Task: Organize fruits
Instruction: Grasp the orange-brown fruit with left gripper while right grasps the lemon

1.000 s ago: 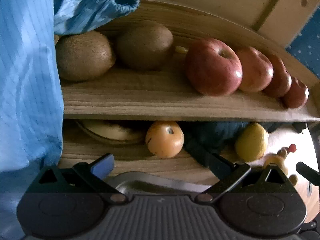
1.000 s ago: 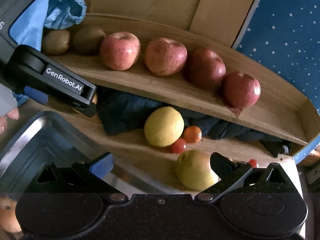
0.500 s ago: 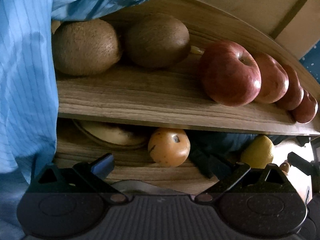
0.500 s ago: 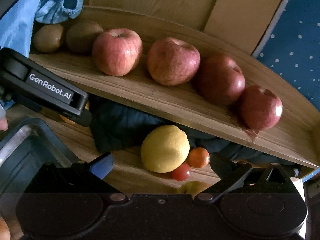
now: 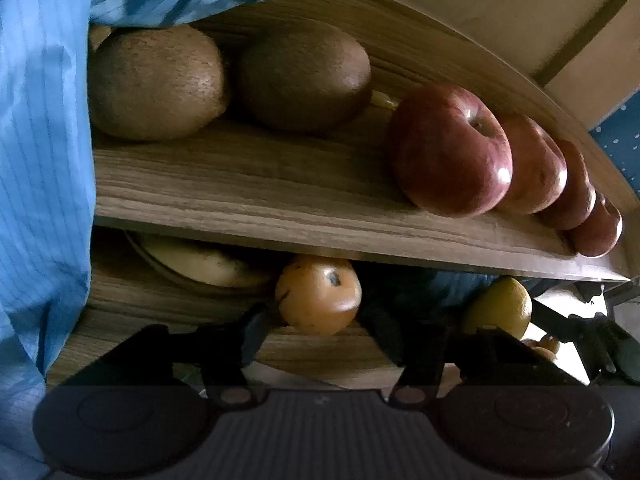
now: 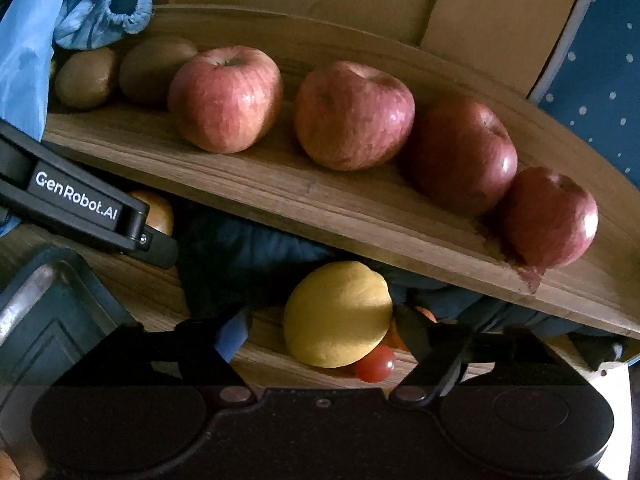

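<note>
The left gripper (image 5: 320, 332) is wide open around an orange (image 5: 318, 294) on the lower shelf (image 5: 160, 300). The right gripper (image 6: 324, 338) is wide open around a lemon (image 6: 338, 314). Four apples (image 6: 226, 98) and two kiwis (image 5: 156, 80) sit on the upper shelf (image 6: 320, 200).

Grained, matt wooden shelf (image 6: 320, 204) carries glossy, smooth red apples (image 6: 352, 116) and rough, fuzzy brown kiwis (image 5: 156, 84); beneath it, a dimpled lemon (image 6: 336, 312), beside a brushed metal tray (image 6: 24, 300).
</note>
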A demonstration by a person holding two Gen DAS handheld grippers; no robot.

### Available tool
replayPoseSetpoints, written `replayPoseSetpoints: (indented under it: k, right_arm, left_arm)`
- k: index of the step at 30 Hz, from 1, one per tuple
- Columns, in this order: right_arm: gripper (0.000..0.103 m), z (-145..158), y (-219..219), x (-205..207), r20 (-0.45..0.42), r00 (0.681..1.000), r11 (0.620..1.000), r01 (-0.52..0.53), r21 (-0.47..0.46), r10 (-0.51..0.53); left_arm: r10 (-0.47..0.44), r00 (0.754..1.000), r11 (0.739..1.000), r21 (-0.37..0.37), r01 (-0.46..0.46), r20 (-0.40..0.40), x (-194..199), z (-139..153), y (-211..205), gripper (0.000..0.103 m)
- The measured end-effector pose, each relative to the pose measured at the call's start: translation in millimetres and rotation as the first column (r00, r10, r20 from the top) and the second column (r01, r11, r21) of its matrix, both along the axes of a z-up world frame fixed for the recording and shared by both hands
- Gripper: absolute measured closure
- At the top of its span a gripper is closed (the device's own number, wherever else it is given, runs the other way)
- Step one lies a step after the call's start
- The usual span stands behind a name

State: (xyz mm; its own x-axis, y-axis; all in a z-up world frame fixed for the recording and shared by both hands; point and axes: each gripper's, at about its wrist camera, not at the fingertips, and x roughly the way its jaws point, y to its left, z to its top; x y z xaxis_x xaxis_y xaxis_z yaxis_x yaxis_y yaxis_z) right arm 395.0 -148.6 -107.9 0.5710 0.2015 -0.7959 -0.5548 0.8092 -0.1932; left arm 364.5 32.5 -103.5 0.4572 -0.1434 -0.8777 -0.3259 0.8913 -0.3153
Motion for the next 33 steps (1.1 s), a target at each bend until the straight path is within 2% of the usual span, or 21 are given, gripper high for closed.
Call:
replayPoseSetpoints:
  k: [3,9,15,23,33]
  right_arm:
    - [0.029,0,-4,5,-0.012,1.0,1.0,0.015,0.015,-0.015]
    - [0.041,1,-10,17,-0.038,0.998,0.998,0.053,0.039,-0.052]
    - [0.042,7,-8,15,-0.042,0.997,0.997,0.067,0.048,-0.065]
    - [0.043,5,-12,10,-0.042,0.996,0.994,0.083,0.077,-0.08]
    - [0.043,18,-19,-14,-0.039,0.996,0.989,0.082,0.12,-0.078]
  left_arm:
    - [0.014,1.0,1.0,0.002,-0.014,0.002,0,0,2,0.051]
    - [0.008,1.0,1.0,0.003,-0.008,0.007,2,1,11,0.054]
    - [-0.005,1.0,1.0,0.019,0.005,0.009,5,1,10,0.055]
    - [-0.011,1.0,1.0,0.005,0.011,0.006,4,0,10,0.057]
    - [-0.046,0.999,0.999,0.002,0.046,0.013,-2,7,2,0.057]
